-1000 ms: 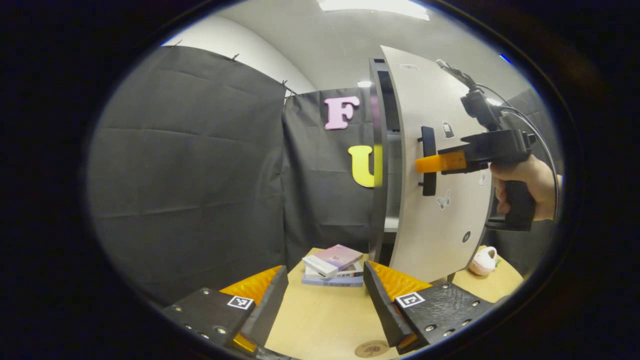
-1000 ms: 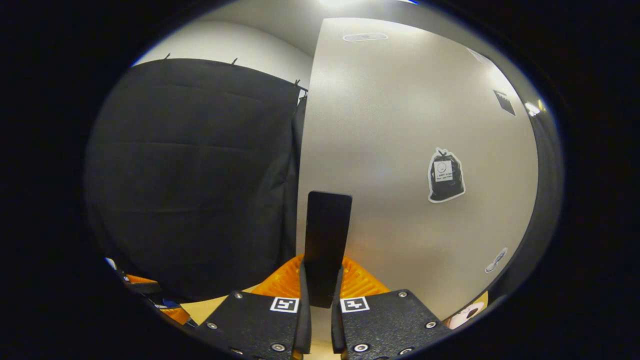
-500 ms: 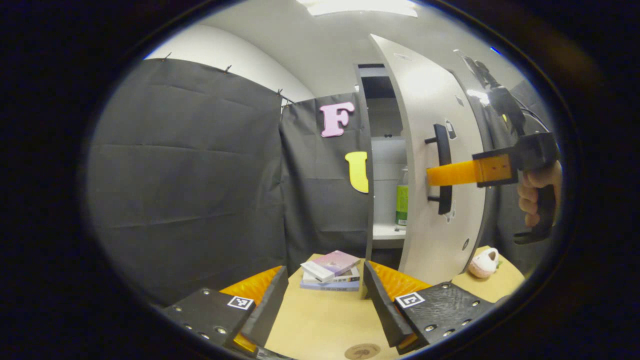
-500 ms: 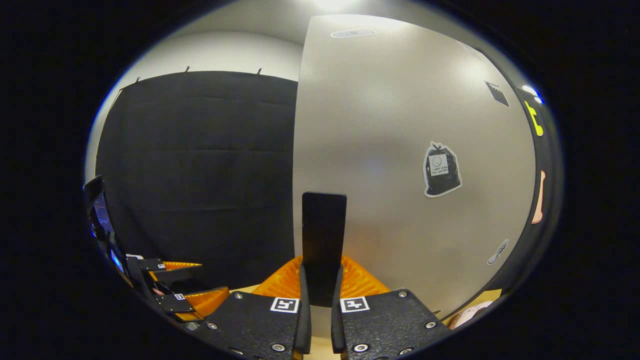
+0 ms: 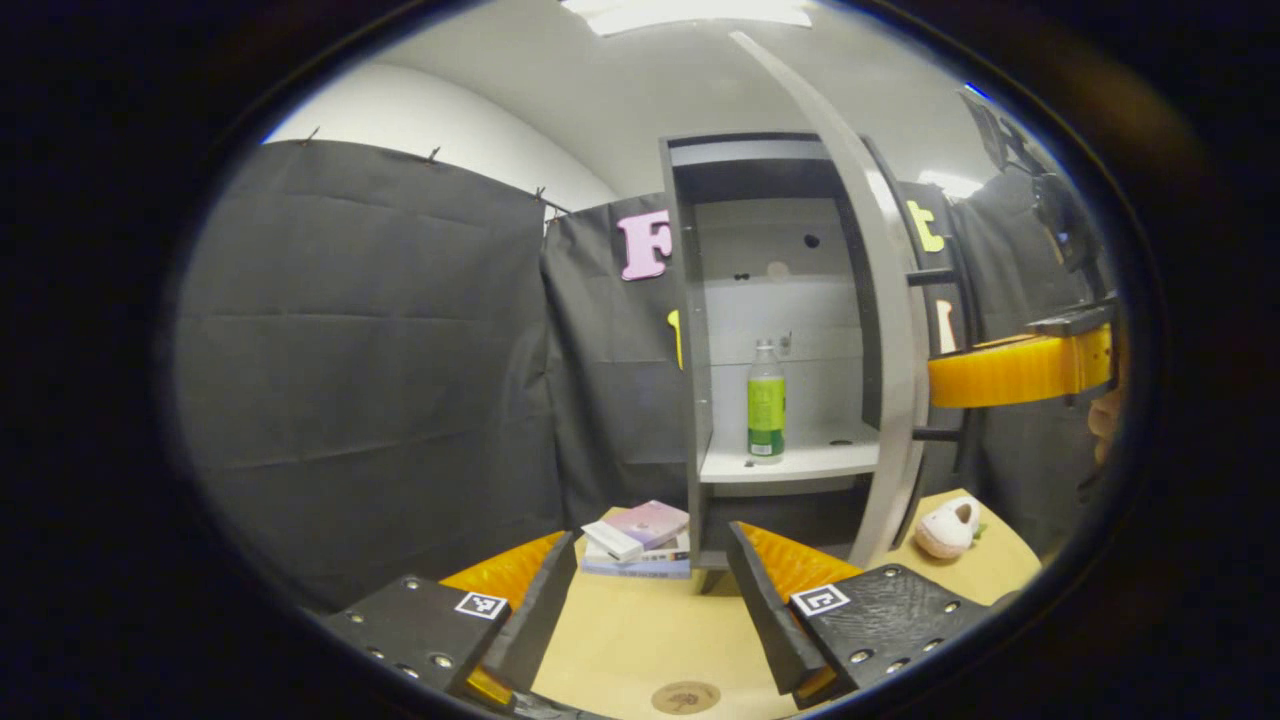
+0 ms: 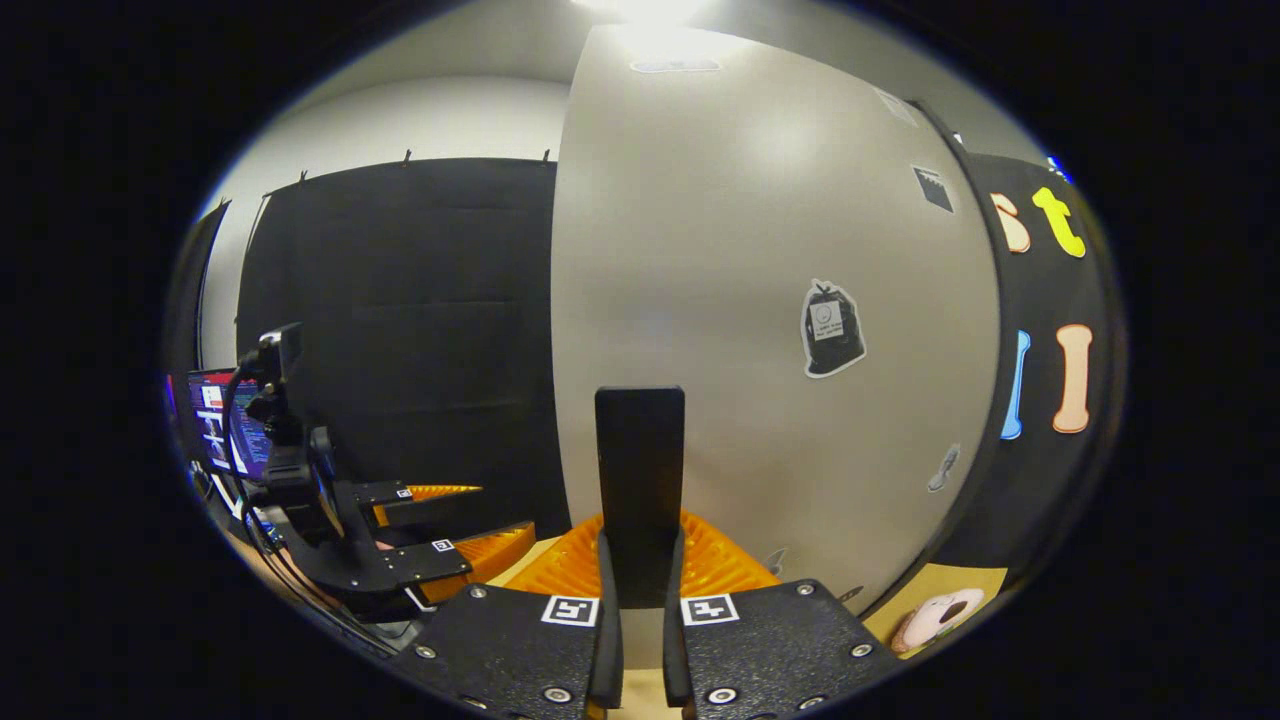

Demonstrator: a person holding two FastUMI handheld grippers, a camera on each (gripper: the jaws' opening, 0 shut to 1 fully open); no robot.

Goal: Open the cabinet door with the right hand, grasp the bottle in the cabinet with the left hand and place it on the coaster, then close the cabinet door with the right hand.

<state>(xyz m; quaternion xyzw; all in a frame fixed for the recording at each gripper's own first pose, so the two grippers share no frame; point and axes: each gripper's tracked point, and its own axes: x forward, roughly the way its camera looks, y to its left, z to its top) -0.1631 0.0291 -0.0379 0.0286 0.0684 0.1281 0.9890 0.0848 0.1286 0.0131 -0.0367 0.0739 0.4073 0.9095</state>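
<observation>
Cabinet door [image 5: 890, 330] swung wide; right hand-held gripper [image 6: 640, 560] clamped on its black handle [image 6: 640, 480]. Left hand-held gripper [image 5: 650, 600] gapes, holding nothing, above tabletop [image 5: 640, 640]. Bottle [image 5: 766, 403], green label unreadable, upright on shelf [image 5: 800, 462]. Coaster [image 5: 685, 696] near.

Illumination is even and moderately bright, coming from a white rectangular ceiling light panel [image 5: 690, 12] at the top of the left gripper view, which blows out to pure white; the same overhead source leaves a soft glare patch high on the pale grey matte cabinet door [image 6: 760, 330] in the right gripper view. The open grey cabinet interior [image 5: 775, 250] is dimmer towards its top, and the tan wooden worktop [image 5: 640, 640] carries only faint, diffuse shadows. Both views show strong fisheye bowing of straight edges near the rim with slight softening there, while central detail is sharp with no evident motion blur.
</observation>
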